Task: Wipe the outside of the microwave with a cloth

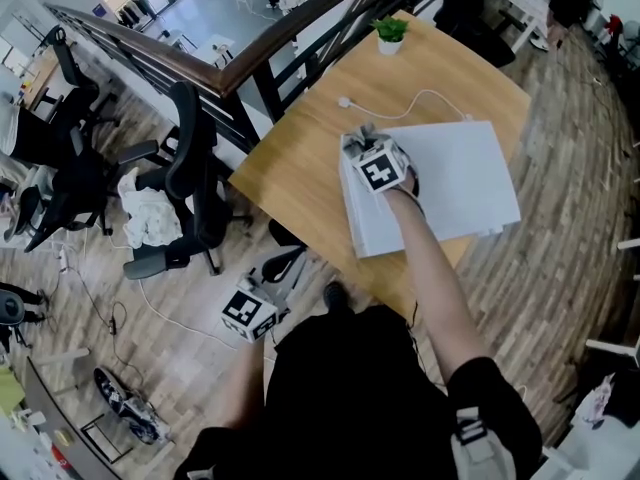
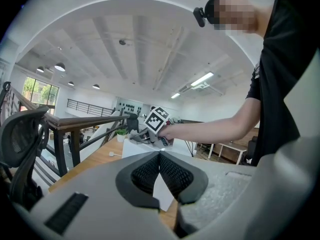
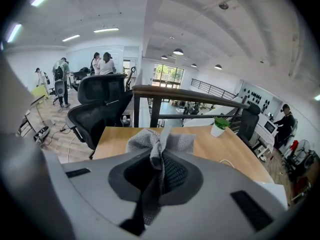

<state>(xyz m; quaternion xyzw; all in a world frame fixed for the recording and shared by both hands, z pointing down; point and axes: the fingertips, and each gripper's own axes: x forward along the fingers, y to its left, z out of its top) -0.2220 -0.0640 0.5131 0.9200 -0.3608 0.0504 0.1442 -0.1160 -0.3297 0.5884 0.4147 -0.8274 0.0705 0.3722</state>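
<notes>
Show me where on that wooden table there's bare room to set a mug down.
The table has bare wood free to the left of the microwave. The strip between the potted plant and microwave is open, though a white cable crosses it. The right side is crowded: microwave, right gripper, cloth.

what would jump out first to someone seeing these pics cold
The right gripper, jaws shut on a grey cloth, is over the left edge, in the head view, of the white microwave on the wooden table. The left gripper hangs low beside the person, jaws together and empty. A small potted plant marks the table's far corner.
</notes>
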